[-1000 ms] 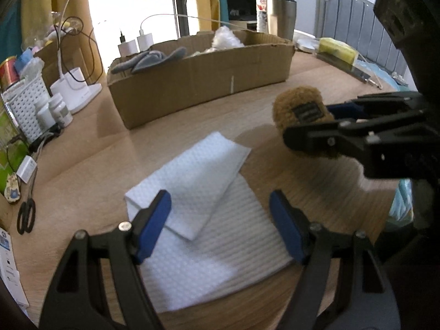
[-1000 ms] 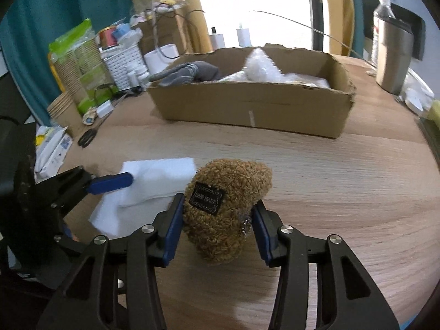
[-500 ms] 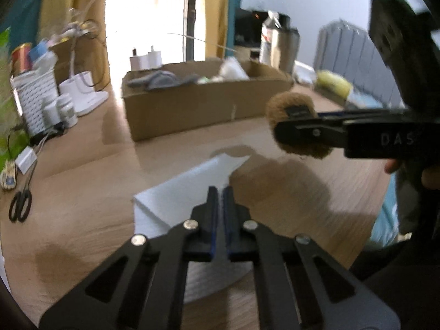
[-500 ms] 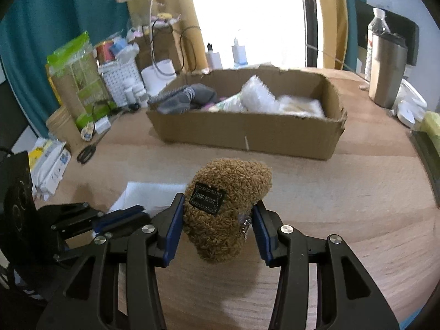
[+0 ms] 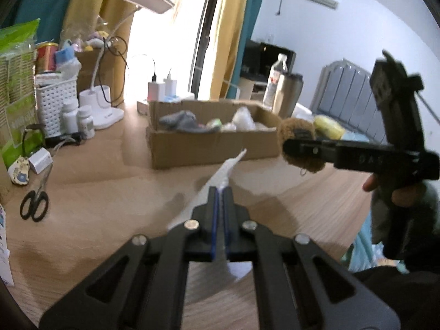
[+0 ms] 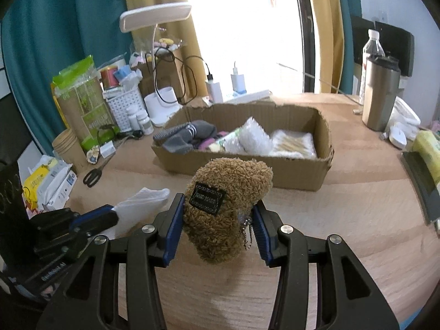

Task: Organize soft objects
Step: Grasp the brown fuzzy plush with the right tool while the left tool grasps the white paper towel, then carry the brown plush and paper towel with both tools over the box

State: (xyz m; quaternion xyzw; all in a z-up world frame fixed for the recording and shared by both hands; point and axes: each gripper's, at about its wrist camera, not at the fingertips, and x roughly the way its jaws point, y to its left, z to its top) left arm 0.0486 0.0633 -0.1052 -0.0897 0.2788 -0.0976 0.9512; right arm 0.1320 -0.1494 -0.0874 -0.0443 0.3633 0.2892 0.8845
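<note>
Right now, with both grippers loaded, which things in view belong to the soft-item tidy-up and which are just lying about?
Job:
- brown plush toy, held in right gripper
- white cloth, pinched in left gripper
- cardboard box, already holding grey socks and packets

Lying about:
- scissors
- desk lamp
- steel tumbler
- water bottle
- white basket

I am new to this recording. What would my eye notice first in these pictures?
First, the brown plush toy held above the table by the right gripper. Next, the white cloth pinched in the left gripper, lifted off the wood. Behind both, the cardboard box already holds grey socks.
</note>
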